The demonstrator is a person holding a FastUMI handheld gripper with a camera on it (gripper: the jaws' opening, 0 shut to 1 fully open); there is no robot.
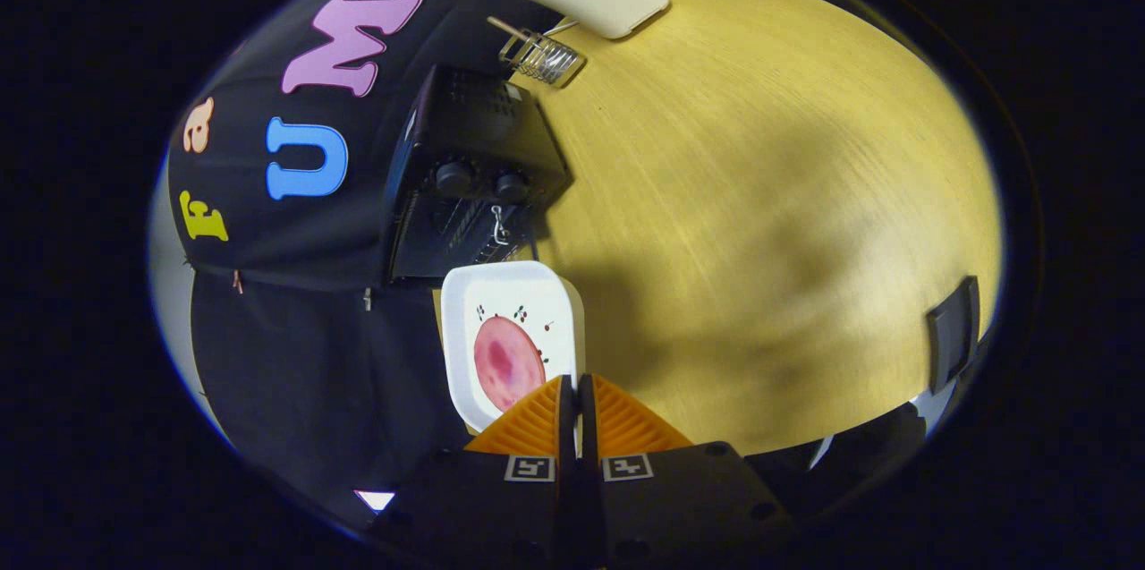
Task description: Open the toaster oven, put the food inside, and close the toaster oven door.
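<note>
With the toaster oven (474, 185) door down, my tongs (577, 391) pinch the plate (474, 297) rim; loading and closing remain.

A yellow wooden table (760, 194) stands against the black cloth wall (295, 346).

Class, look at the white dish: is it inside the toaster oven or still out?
Out. The white dish sits before the toaster oven, its rim gripped between the fingers.

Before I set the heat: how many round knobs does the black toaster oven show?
2. Both sit side by side on the black toaster oven: one knob, the other knob beside it. More may be hidden.
</note>
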